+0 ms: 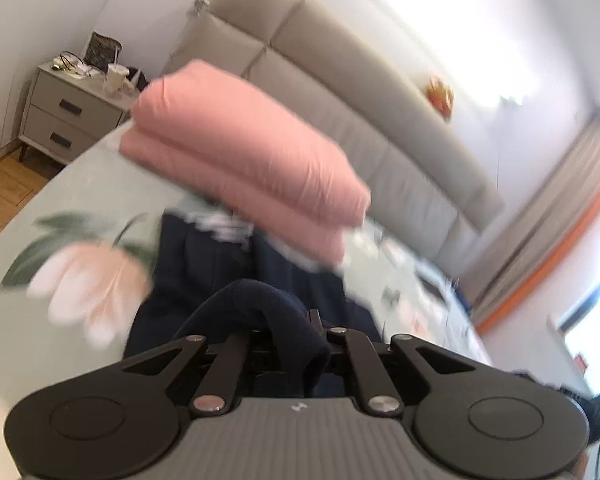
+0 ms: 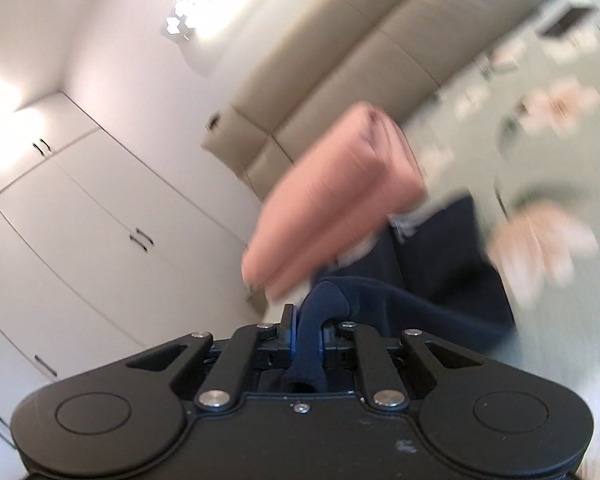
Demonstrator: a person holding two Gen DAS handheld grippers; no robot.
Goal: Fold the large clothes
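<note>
Two sets of fingers clamping on navy fabric, each pinching a bunched edge of the dark blue garment so it can be lifted off the bed for folding

Left gripper closing tight on a rolled hem, the cloth humping up over the fingers and trailing forward onto the mattress; gripping at an edge rather than mid-panel, probably to let the body of the garment hang straight once raised

Right gripper squeezing a thick twist of the same navy cloth between blue pads, the twist poking up above them and a fold running off to the right toward the spread part

Lying beyond both grips, most of the garment resting flat on the pale green floral sheet, so only its near edge being carried

Sitting just behind the garment, a stack of folded pink bedding, apparently parked near the grey padded headboard to keep the working area free

Blurring heavily across both views, so exact garment type hard to tell
</note>
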